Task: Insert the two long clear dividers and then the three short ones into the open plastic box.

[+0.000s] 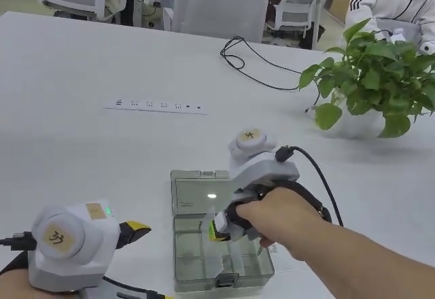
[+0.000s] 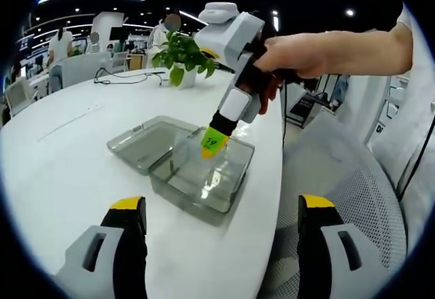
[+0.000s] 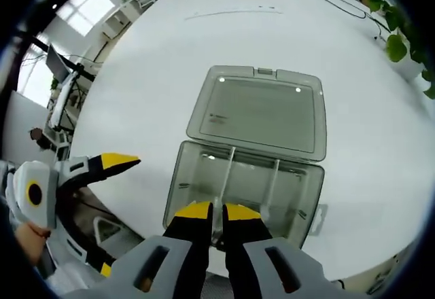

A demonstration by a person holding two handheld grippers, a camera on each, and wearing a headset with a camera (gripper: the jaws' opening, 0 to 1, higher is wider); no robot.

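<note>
My right gripper point(image 3: 217, 212) has its jaws nearly closed, pinching the near end of a divider point(image 3: 226, 170) standing in the box point(image 3: 174, 190) just beneath them. My left gripper point(image 2: 221, 204) gapes wide, empty, with the box ahead of its jaws.

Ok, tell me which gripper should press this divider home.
Right: the right gripper is down inside the open plastic box, jaws shut on a clear divider; the left gripper sits open beside it.

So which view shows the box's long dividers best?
The right gripper view: it looks down into the smoky plastic box, where two long clear dividers stand, one gripped by the right claw. The head view's hand covers them; the left gripper view leaves them faint.
</note>
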